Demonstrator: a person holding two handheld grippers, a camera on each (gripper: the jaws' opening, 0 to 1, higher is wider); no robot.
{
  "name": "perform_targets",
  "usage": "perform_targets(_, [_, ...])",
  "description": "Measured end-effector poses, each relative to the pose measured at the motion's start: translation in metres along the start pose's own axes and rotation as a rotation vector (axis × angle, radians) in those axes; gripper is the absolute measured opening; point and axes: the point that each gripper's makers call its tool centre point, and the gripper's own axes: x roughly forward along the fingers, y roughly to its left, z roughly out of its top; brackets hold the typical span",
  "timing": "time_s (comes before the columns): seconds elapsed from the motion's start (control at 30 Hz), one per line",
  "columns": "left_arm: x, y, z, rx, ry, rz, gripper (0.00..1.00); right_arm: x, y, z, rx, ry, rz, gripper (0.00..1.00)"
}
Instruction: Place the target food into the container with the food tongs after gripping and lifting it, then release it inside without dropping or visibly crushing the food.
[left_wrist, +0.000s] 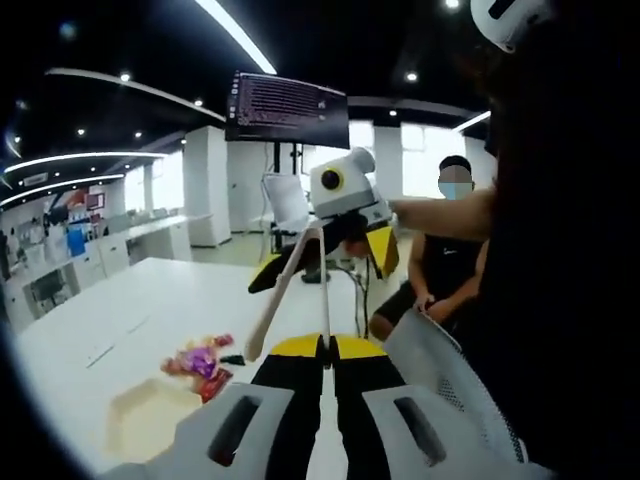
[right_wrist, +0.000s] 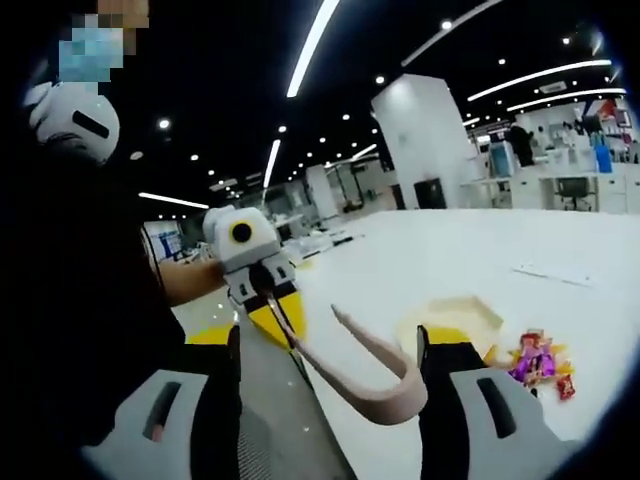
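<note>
Carrying the food tongs (right_wrist: 370, 385), the right claw (right_wrist: 330, 345) is seen pinching them. The left claw (left_wrist: 327, 352) appears pressed together. Wrapped food (left_wrist: 200, 362) lies beside the container (left_wrist: 150, 412), lower left; descent over it is called for next.

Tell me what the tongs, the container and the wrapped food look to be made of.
Tongs: probably silicone or plastic; matte pink, smoothly curved, no metallic glint.
Container: likely thin plastic or coated paper; pale yellow, shallow, straight-walled; too blurred to settle.
Food: small pieces in glossy plastic or foil wrappers; bright purple, red and orange, crinkled and catching light. Contents are hidden.
</note>
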Motion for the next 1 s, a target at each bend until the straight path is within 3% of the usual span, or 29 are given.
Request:
perform_targets(0.43, [-0.002,-0.012,0.033,0.025,-0.061,-0.053,0.00,0.006,0.024,0.023,-0.055,-0.039,0.071,0.75])
perform_targets(0.67, [-0.004,-0.016,0.041,0.021,-0.083,-0.065,0.00,0.008,0.026,0.020,-0.072,-0.011,0.069,0.74])
perform_targets(1.0, [-0.005,-0.023,0.056,0.038,-0.116,-0.089,0.00,0.011,0.035,0.029,-0.087,-0.030,0.089,0.75])
